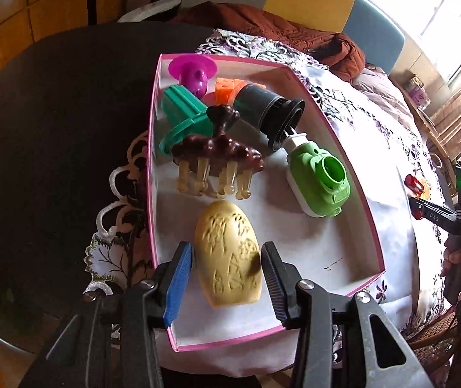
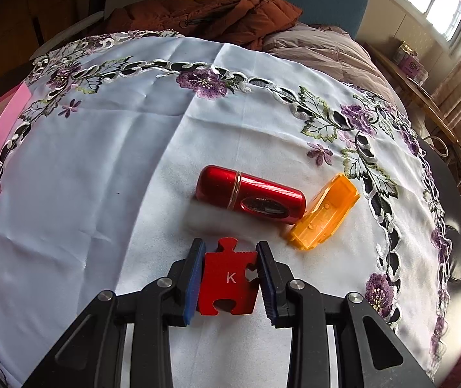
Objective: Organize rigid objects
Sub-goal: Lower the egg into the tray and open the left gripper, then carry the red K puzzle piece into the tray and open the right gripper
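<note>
Left gripper, fingers spread, straddles a carved yellow soap-like block at 6 o'clock in the pink box. Right gripper pinches a red K puzzle piece; it likely goes next to the box at 9 o'clock.

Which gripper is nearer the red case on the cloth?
Right. The right gripper, shut on a red puzzle piece, sits just short of the red case. The left gripper is over the pink box.
</note>
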Motion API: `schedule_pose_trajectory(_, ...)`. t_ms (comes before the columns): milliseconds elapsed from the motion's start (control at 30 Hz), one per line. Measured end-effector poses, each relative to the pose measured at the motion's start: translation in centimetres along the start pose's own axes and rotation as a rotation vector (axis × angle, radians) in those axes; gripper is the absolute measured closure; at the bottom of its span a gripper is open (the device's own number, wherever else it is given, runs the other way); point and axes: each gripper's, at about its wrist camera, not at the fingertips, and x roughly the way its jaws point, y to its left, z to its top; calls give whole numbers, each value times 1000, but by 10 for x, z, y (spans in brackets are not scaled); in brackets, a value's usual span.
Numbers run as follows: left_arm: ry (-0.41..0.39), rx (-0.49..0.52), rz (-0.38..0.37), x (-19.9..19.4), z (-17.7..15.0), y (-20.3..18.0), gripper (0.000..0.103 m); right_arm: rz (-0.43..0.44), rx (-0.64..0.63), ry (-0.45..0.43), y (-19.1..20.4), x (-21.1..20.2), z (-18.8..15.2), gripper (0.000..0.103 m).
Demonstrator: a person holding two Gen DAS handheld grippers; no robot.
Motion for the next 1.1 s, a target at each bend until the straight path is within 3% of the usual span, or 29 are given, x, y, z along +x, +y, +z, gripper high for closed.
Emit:
schedule_pose_trajectory(300,-99,76,125,-7,2,-8,58,-3,0,1,0,1,0,70)
schedule_pose_trajectory(600,-233,61,163,-39,8,-6,58,-9,1,0,1,0,0,71)
schedule_pose_trajectory(1100,-239,27,168,-46,4,-2,58,-8,7,-4,0,0,0,71)
